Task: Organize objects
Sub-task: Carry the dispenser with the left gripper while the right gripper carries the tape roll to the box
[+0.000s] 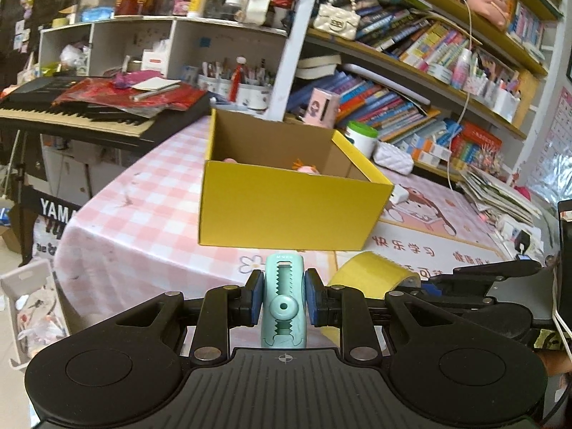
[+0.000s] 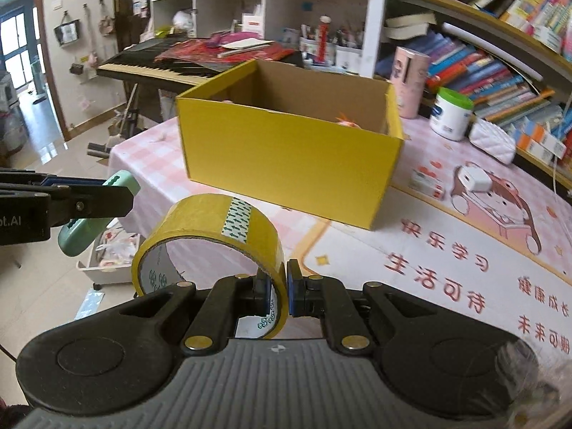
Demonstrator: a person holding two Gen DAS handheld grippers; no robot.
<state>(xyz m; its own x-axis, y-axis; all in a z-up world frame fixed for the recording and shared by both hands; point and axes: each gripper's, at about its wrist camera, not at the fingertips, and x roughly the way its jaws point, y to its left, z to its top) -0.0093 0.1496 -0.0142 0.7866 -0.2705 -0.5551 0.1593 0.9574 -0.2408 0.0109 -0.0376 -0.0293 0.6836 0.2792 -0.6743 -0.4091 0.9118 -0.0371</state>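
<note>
My left gripper [image 1: 284, 298] is shut on a mint-green utility knife [image 1: 284, 304] and holds it upright in front of the open yellow cardboard box [image 1: 286, 207]. The knife also shows at the left of the right wrist view [image 2: 89, 221]. My right gripper [image 2: 279, 295] is shut on the wall of a yellow tape roll [image 2: 214, 236], held above the table near the box [image 2: 286, 153]. The roll also shows in the left wrist view [image 1: 375, 273]. Small pink and orange toys [image 1: 304, 167] lie inside the box.
The box stands on a pink checkered table [image 1: 143, 221] with a cartoon mat [image 2: 447, 250]. A white charger [image 2: 473, 178], a white-green jar [image 2: 450, 112], a quilted pouch [image 2: 491, 141] and bookshelves [image 1: 411, 82] are to the right. A keyboard [image 1: 71, 111] stands to the left.
</note>
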